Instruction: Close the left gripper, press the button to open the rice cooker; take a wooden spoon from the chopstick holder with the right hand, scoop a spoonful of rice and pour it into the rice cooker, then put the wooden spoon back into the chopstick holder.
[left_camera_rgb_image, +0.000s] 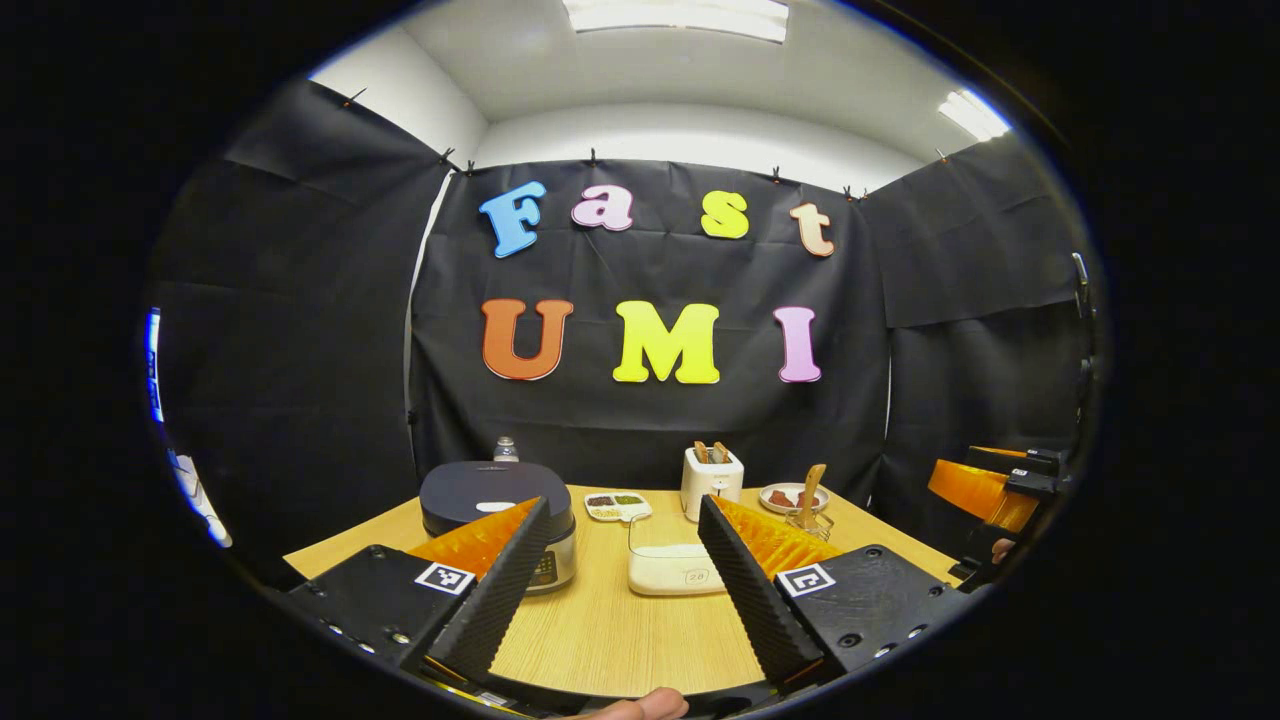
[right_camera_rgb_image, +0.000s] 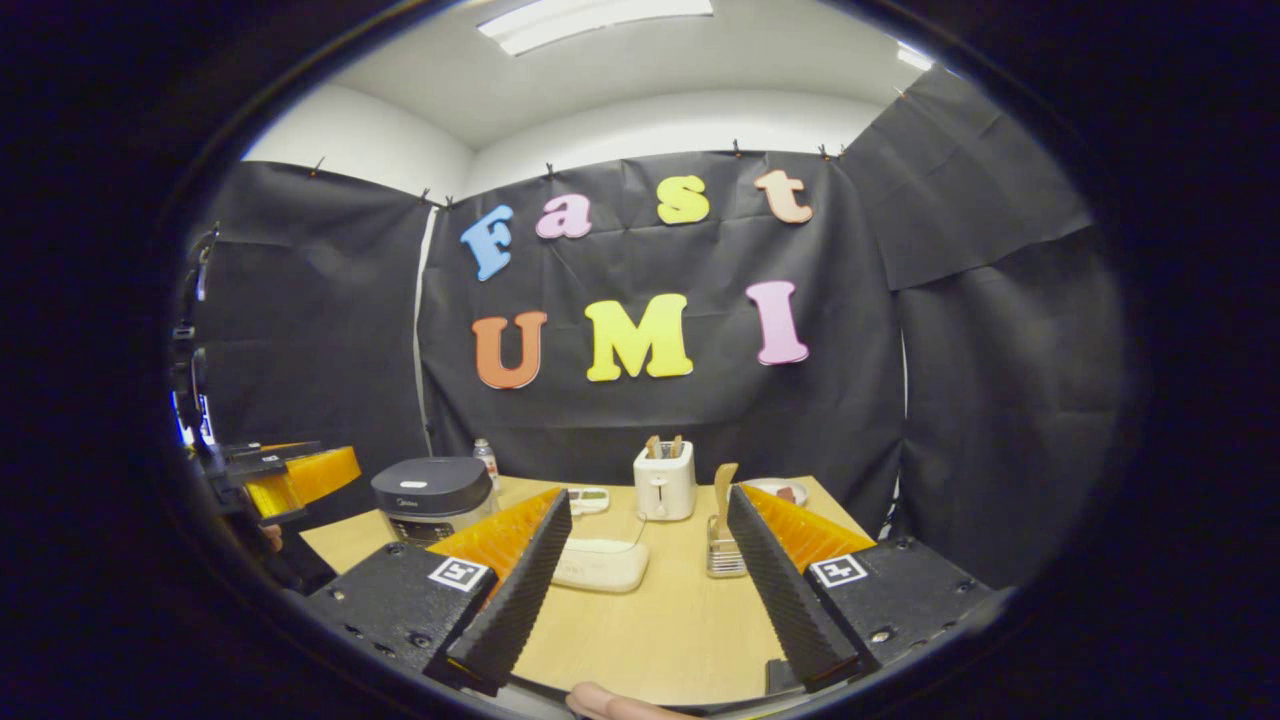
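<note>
We had both grippers raised over the near edge of the desk (left_camera_rgb_image: 610, 620), nothing yet touched, so we judged the step in hand to be the first one: clench the left gripper (left_camera_rgb_image: 612, 585) and press the rice cooker's button. In the left gripper view its jaws stood spread wide and released, with the rice cooker (left_camera_rgb_image: 497, 515) just beyond the left finger, lid down. To do this well, we reckoned the jaws should be brought fully together first, so the joined tips made one blunt point, and then carried down squarely onto the pale release button (left_camera_rgb_image: 495, 507) on the lid, pressing straight along the fingers so as not to slide off or shove the cooker across the desk.

The right gripper (right_camera_rgb_image: 650, 580) was likewise released, jaws wide apart and holding nothing. In the right gripper view the wooden spoon (right_camera_rgb_image: 724, 490) stood in the chopstick holder (right_camera_rgb_image: 724, 558) just beside the right finger, its long axis nearly upright, the broad end pointing up and a little toward the back wall, the lower end down in the wire holder. The white rice container (right_camera_rgb_image: 603, 563) lay on the desk between cooker and holder, in front of the toaster (right_camera_rgb_image: 664, 482). We judged the spoon would want lifting straight up along its own axis.
</note>
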